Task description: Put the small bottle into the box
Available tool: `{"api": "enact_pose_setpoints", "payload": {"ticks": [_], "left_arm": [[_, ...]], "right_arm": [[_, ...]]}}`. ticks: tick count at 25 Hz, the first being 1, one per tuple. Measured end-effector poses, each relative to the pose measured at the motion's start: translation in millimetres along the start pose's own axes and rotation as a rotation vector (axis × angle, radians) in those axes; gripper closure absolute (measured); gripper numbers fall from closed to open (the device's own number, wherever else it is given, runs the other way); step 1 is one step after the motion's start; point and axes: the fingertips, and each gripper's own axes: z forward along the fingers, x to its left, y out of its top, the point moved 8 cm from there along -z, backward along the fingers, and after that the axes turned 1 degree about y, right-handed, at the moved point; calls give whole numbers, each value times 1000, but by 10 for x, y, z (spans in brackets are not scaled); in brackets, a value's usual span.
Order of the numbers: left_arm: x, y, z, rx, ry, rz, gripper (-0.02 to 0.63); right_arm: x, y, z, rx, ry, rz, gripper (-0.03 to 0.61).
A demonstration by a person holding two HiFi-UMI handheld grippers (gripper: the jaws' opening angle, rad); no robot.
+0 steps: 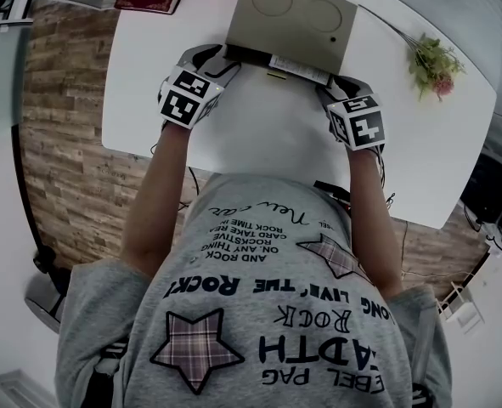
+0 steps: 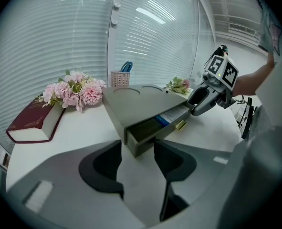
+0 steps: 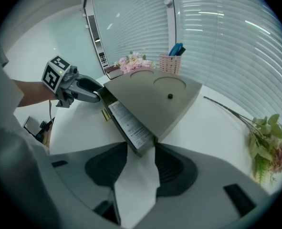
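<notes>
A grey box (image 1: 293, 15) stands on the white table (image 1: 437, 160) with its drawer (image 1: 276, 62) pulled partly out. In the drawer lies a white-labelled thing with a blue end (image 2: 172, 114), which looks like the small bottle; its label (image 3: 129, 123) faces up. My left gripper (image 2: 137, 163) is open at the drawer's left front corner (image 2: 136, 144), which sits between the jaw tips without being pressed. My right gripper (image 3: 141, 163) is open at the right front corner (image 3: 143, 147) in the same way. In the head view the left gripper (image 1: 221, 60) and the right gripper (image 1: 340, 87) flank the drawer front.
A dark red book (image 2: 33, 123) and pink flowers (image 2: 74, 92) lie left of the box. A woven pen holder (image 2: 120, 78) stands behind it. A flower sprig (image 1: 433, 66) lies on the table's right side. The table's near edge runs close to my body.
</notes>
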Motion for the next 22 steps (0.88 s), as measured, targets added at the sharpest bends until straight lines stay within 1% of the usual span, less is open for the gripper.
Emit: {"api": "enact_pose_setpoints", "payload": {"ticks": [6,13,22], "left_arm": [[30,21,13,3,1,-2,400],[63,86,74,-3,18,5,400],[101,143,102,-13,23,10,403]], "right_arm": [[-49,16,-13,9,-23,13,403],[-96,84,-47,-16,-64,-25,400],[-123,156,-30,-22,-67,-19,400]]}}
